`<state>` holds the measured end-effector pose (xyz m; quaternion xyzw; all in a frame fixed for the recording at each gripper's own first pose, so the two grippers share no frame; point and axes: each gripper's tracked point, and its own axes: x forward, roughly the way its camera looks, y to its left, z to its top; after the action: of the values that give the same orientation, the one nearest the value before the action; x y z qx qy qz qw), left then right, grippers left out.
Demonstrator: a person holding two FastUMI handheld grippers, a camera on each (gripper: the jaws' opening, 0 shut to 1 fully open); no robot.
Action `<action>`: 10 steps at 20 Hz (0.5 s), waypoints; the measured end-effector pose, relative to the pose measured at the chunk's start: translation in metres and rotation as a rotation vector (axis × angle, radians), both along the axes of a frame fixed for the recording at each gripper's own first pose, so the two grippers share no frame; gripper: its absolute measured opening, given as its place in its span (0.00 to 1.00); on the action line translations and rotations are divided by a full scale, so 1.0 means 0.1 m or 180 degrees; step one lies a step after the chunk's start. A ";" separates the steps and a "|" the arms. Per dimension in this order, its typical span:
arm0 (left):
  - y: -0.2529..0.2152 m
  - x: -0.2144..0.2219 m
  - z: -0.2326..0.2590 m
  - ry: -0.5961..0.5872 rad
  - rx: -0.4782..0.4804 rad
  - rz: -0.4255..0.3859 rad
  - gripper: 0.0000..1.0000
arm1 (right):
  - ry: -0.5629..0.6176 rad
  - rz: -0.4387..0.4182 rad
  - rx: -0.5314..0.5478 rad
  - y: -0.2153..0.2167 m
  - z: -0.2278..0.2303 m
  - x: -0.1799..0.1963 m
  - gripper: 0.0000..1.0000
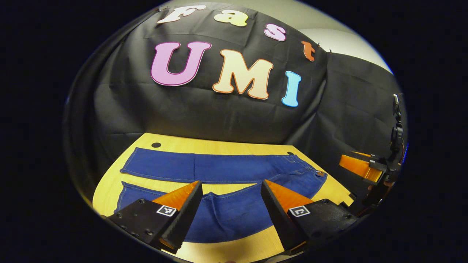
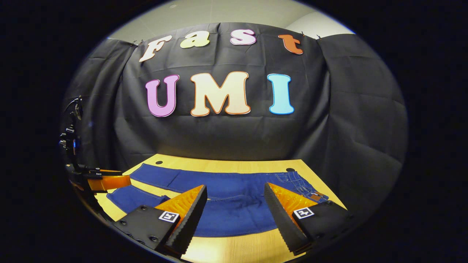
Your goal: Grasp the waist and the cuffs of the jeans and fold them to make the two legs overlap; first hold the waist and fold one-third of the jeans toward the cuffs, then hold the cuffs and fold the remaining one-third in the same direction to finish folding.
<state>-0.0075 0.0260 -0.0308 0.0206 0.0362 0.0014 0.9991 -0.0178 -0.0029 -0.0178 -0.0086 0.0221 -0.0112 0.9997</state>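
Left gripper view: my two claws hang wide above the wooden table (image 1: 175, 143), with the blue jeans (image 1: 234, 168) spread flat ahead of them.

Largest first: the table runs out in front of me to the black cloth wall, and the jeans lie across nearly all of it, legs apart, the waist (image 1: 315, 174) off toward my right finger's side and the cuffs (image 1: 126, 170) toward my left finger's side. My left claw (image 1: 231, 187) has its fingers spread wide with nothing between them, poised over the nearer leg. My right claw (image 2: 235, 190) is just as wide and bare, above the jeans near the waist end. Off to my far right, the right claw's orange finger (image 1: 356, 166) pokes in beyond the table's edge.
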 end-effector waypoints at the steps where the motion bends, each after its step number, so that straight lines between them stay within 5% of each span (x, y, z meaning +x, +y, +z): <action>1: 0.03 -0.01 -0.04 0.0037 0.0040 0.0005 0.95 | 0.0011 0.0004 -0.0007 0.01 -0.03 -0.02 0.97; 5: 0.15 -0.09 -0.33 0.0286 0.0160 -0.0111 0.95 | 0.0068 0.0051 -0.0032 0.06 -0.10 -0.08 0.97; 10: 0.30 -0.26 -0.92 0.0920 0.0339 -0.0566 0.95 | 0.0183 0.0103 -0.0050 0.07 -0.23 -0.09 0.97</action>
<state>-0.0337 0.0557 -0.1232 0.0766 0.1774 -0.0880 0.9772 -0.0268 0.0042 -0.0406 -0.0171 0.0505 0.0050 0.9986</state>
